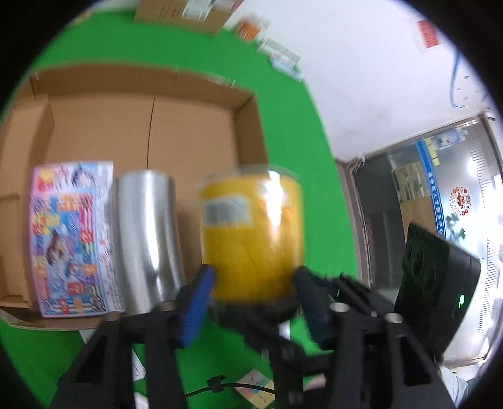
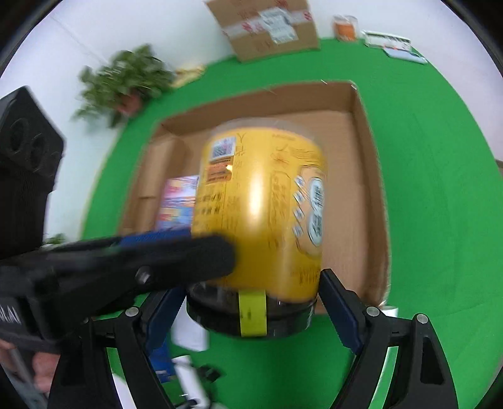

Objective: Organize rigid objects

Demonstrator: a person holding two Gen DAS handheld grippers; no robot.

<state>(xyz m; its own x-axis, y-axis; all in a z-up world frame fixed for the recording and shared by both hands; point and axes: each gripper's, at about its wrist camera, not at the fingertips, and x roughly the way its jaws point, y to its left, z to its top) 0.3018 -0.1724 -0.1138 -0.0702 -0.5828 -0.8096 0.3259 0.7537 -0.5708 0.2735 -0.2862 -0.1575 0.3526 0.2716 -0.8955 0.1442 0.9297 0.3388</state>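
A yellow jar (image 2: 261,201) with a black lid (image 2: 251,317) hangs tilted over an open cardboard box (image 2: 358,126). My right gripper (image 2: 251,299) is shut on its lid end, one blue pad on each side. From the left, my left gripper (image 2: 188,251) reaches across the jar's lower side. In the left wrist view the jar (image 1: 251,226) shows just beyond my left gripper (image 1: 254,283), whose pads stand narrowly apart with nothing pressed between them. In the box (image 1: 141,78) lie a colourful flat pack (image 1: 72,239) and a silver cylinder (image 1: 147,239).
The box sits on a green cloth (image 2: 440,220). At the back stand a taped carton (image 2: 267,28), a potted plant (image 2: 125,78) and an orange container (image 2: 345,26). White items (image 2: 188,333) and a printed card (image 1: 254,387) lie near the front edge.
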